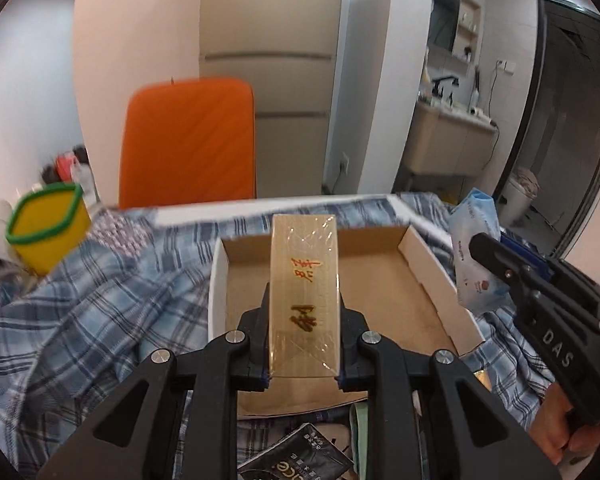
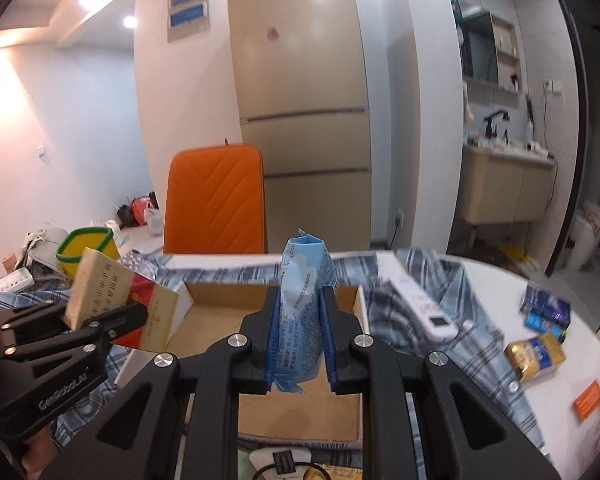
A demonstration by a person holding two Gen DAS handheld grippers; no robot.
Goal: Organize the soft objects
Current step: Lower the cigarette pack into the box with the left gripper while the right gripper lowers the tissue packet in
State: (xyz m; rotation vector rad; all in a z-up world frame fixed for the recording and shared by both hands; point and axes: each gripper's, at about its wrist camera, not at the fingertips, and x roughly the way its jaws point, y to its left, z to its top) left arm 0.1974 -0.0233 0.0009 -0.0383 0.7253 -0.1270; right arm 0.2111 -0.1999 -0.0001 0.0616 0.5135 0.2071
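We hold the left gripper [image 1: 304,320] clamped on a cellophane-wrapped tan packet [image 1: 305,280], lifted above the open cardboard box [image 1: 392,284]; its lower end is cut off behind the fingers [image 1: 260,332]. From the right wrist view the same packet [image 2: 120,300] shows a red face, partly hidden by the left gripper [image 2: 112,320]. Our right gripper [image 2: 300,332] is closed on a blue tissue pack [image 2: 302,304], squeezed between the blue pads [image 2: 272,336] above the box [image 2: 220,320]; the pack's bottom edge is crumpled and its small print is too fine to read. The box rests on a blue plaid cloth [image 1: 92,300] that covers the tabletop [image 2: 560,392]. A yellow cup with a green rim [image 1: 46,228] sits blurred at the left. Beyond stand an orange chair [image 2: 216,200] and, on the cloth, a white remote [image 2: 424,304]. Dark packets at the lower edge are cut off.
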